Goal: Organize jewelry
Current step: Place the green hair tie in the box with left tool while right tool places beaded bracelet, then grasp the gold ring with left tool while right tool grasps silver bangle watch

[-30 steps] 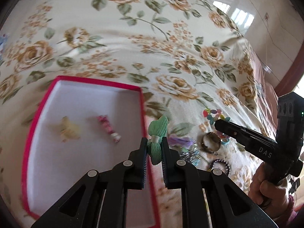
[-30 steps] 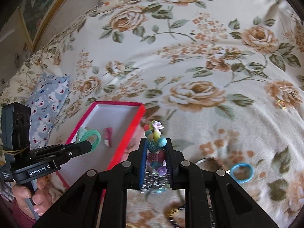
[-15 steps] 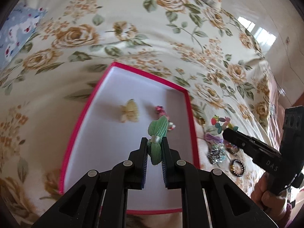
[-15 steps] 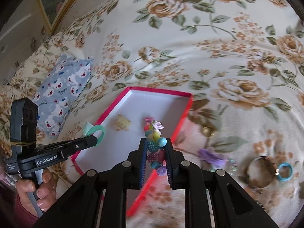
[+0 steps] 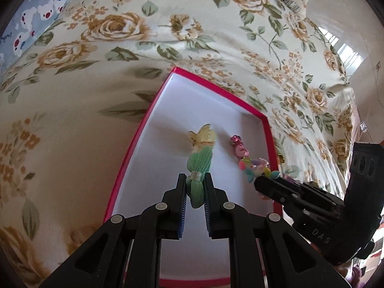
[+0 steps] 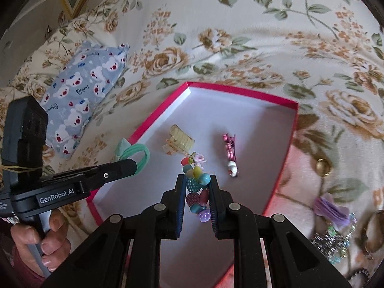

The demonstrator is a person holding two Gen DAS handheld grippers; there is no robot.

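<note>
A: Item one, left gripper [image 5: 195, 180]?

B: It is pinching a green hair tie [image 5: 198, 168] between its pads. A second ago it was hanging at the box's right rim, over the bedspread; now it is hanging over the white floor of the red box [image 5: 134, 148], just near of the yellow clip [image 5: 202, 136].

A: Item two, right gripper [image 6: 197, 187]?

B: It is clamping a bead bracelet [image 6: 195, 182], with the beads bulging out above and below the pads. A second ago it was out over the loose pile on the right; now it is also sitting over the box, between the yellow clip [image 6: 180, 140] and the pink clip [image 6: 230, 152].

A: Meaning for the task?

B: Both pieces are arriving above the box together, so I am judging the carry done and the release next, though neither piece is lying on the floor yet.

A: Already stored?

B: The two clips are lying mid-box, apart from each other.

A: Still outside?

B: To the right of the box, a gold ring [image 6: 322, 166], a purple bow [image 6: 332, 210] and a sparkly chain [image 6: 330, 243] are waiting on the bedspread [image 6: 264, 36]. A bear-print pillow [image 6: 81, 96] is lying far left.

A: Obstructions?

B: The grippers are crowding each other, and each is hanging almost over a clip, so a drop is risking a tangle.
</note>
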